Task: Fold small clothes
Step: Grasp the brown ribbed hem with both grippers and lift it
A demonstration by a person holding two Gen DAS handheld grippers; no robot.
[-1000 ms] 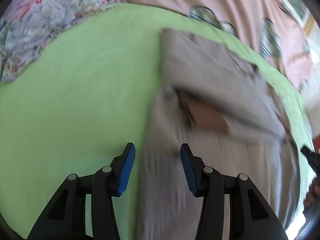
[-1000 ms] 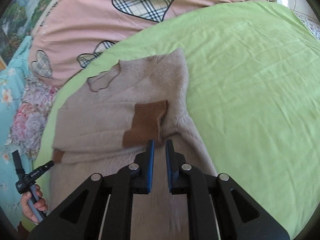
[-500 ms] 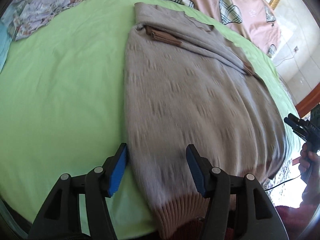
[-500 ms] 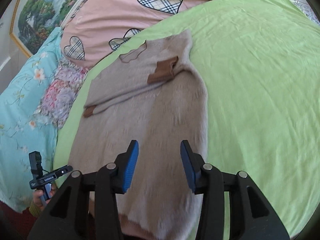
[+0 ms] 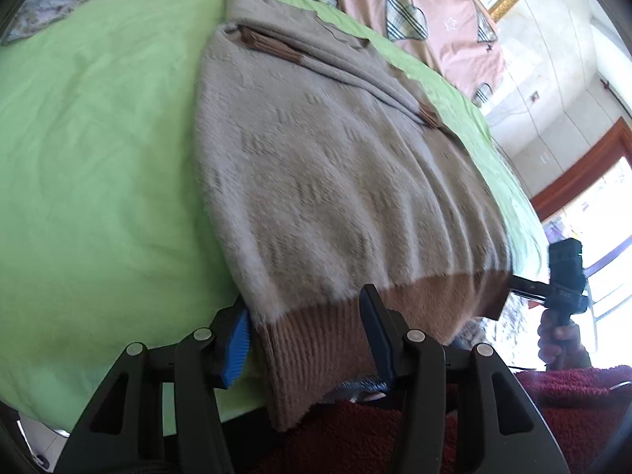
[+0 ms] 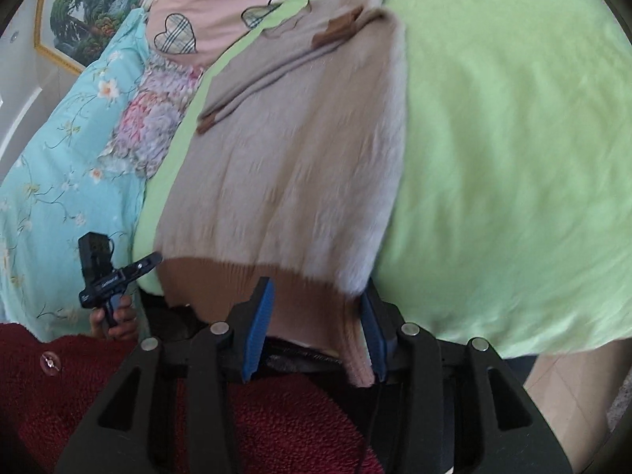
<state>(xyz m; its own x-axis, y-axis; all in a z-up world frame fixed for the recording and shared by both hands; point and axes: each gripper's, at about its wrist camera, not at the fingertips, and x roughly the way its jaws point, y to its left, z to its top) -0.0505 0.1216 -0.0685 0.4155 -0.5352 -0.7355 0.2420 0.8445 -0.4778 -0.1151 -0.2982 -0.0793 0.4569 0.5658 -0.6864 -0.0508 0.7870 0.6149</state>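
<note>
While angled down, left gripper (image 5: 306,330) closing, right gripper (image 6: 316,326) half-open; both straddle sweater (image 5: 339,166) hem, unpinched.

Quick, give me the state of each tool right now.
Left tool: jaws closing around the sweater's brown ribbed hem, not yet clamped.
Right tool: open, straddling the same hem's other corner, no grip.
</note>
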